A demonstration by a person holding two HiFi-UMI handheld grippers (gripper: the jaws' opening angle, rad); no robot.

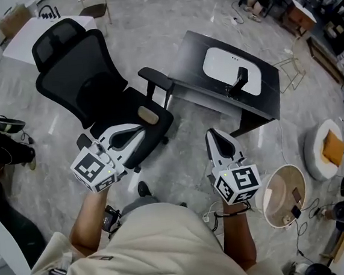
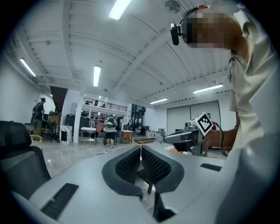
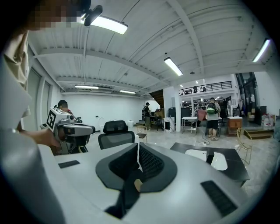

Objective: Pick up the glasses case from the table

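**A:** Item and location?

**B:** One black, oblong glasses case (image 1: 237, 83). It lies on a white oval mat (image 1: 222, 65) on top of a black rectangular table (image 1: 195, 59). It is ahead of the right hand-held gripper (image 3: 138, 146), slightly to that gripper's right and well apart from it. It is farther again from the left hand-held gripper (image 2: 140, 149), whose own view does not show it.

**A:** Condition of the tools?

**B:** Both are closed with nothing held. In each gripper view the ribbed black pads meet at the tips and nothing sits between them. Either one must open its jaws before it can take the case.

**A:** Handling notes?

**B:** These are judgements only. It is probably a light, stiff shell that keeps its shape under a firm squeeze. The surface looks smooth, so it may slide on the mat or slip out of a shallow pinch. The material and the hinge side are too small to make out.

**A:** Recommended hold?

**B:** Take it across the narrow width near mid-length, so neither end droops. Set the pads well down the sides rather than on the rounded top. The right hand-held gripper is the nearer one and faces it.

**A:** Nearby hazards?

**B:** A black mesh office chair (image 1: 88, 81) stands ahead of the left hand-held gripper, beside the table. It is clear of the right gripper's line to the case.
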